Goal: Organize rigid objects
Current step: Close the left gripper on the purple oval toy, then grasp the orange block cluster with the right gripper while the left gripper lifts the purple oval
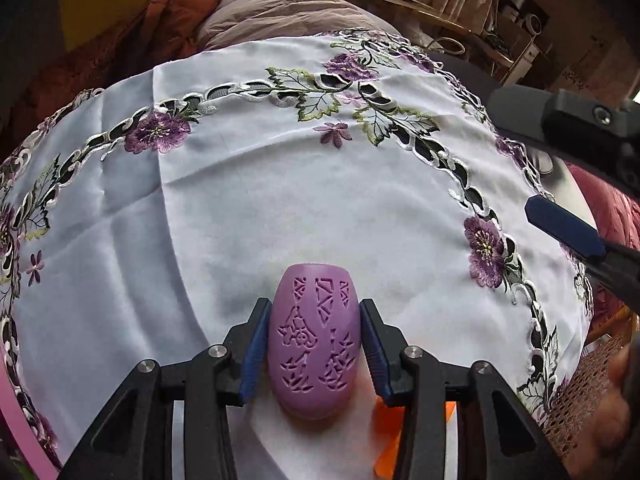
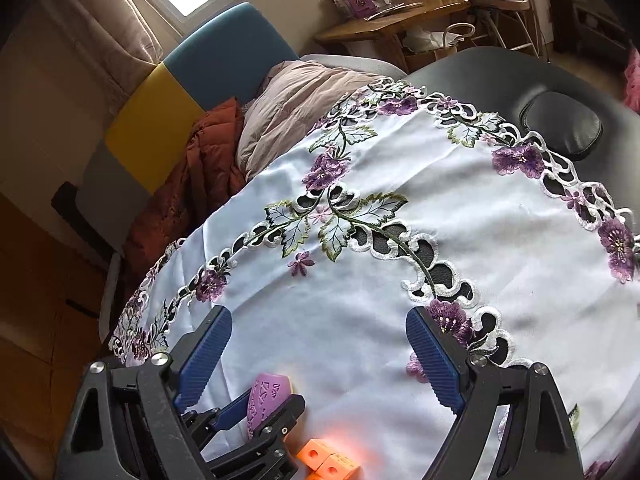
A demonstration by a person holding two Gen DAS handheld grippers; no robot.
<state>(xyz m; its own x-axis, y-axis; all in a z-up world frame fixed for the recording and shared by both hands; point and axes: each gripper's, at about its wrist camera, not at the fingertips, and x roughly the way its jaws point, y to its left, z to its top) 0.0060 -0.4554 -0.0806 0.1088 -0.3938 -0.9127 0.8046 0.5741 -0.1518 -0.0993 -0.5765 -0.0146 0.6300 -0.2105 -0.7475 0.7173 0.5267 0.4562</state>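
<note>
- The tablecloth [image 1: 280, 208] lies spread over the table [image 2: 500, 76], whose bare top shows past the cloth's far right edge in the right wrist view.
- The carved egg [image 1: 314, 340] lies on the cloth near its near edge, between the jaws of the left gripper [image 1: 314, 312], one jaw on each side.
- The cubes [image 2: 326, 462] sit on the cloth just right of the egg and nearer the viewer, touching each other.
- The right gripper [image 2: 320, 344] hangs over the cloth to the right of the left gripper, with only cloth between its jaws.
- Behind the table's far left edge, bedding [image 2: 296, 100] lies heaped, with a chair [image 2: 224, 44] behind it.
- A wooden desk [image 2: 392, 24] stands farther back on the right.
</note>
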